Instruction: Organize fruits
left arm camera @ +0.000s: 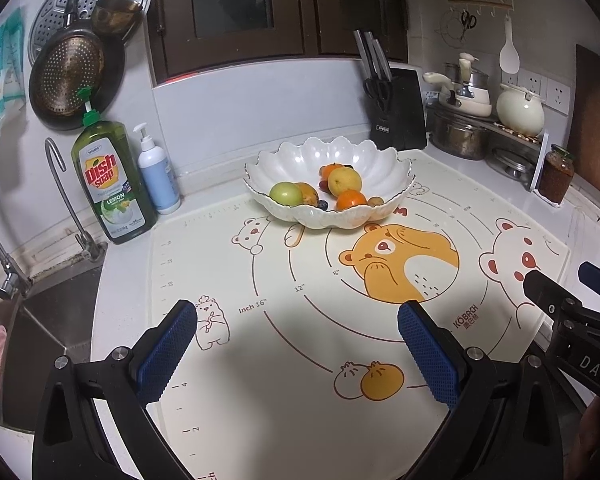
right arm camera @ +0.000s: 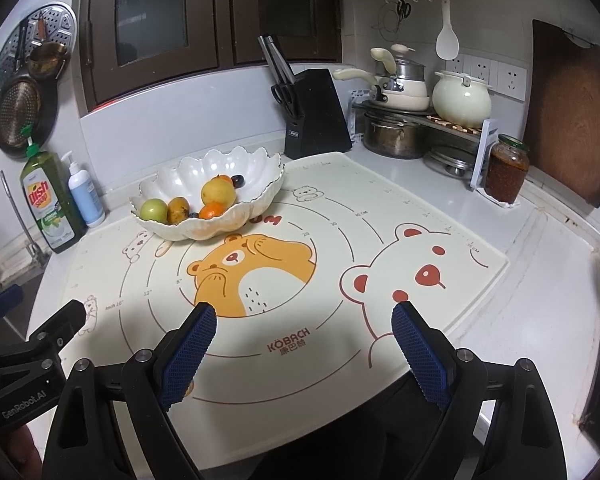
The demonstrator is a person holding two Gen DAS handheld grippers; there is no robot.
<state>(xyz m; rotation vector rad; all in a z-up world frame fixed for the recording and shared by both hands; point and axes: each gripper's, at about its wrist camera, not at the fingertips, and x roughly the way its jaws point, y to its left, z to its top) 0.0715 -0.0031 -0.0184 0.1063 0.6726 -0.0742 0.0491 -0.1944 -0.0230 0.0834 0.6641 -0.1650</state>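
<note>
A white scalloped bowl (left arm camera: 384, 168) (right arm camera: 252, 168) stands at the far side of the bear-print mat (left arm camera: 300, 360) (right arm camera: 292, 344). Inside lie a green fruit (left arm camera: 286, 193) (right arm camera: 154, 210), a yellow fruit (left arm camera: 344, 181) (right arm camera: 218, 193), an orange (left arm camera: 351, 200) (right arm camera: 211, 211), a yellow-brown fruit (left arm camera: 310, 194) (right arm camera: 178, 209) and small dark berries (left arm camera: 323, 205) (right arm camera: 239, 180). My left gripper (left arm camera: 298, 322) hovers open over the near part of the mat, nothing between its blue pads. My right gripper (right arm camera: 304, 322) is open too, beside it on the right, and holds nothing.
A sink (left arm camera: 28, 312) with tap lies at the left edge. Dish soap (left arm camera: 110, 184) (right arm camera: 50, 204) and a pump bottle (left arm camera: 158, 176) (right arm camera: 86, 196) stand behind the mat. A knife block (left arm camera: 398, 116) (right arm camera: 316, 114), pots (right arm camera: 396, 132) and a jar (left arm camera: 556, 178) (right arm camera: 506, 172) crowd the back right.
</note>
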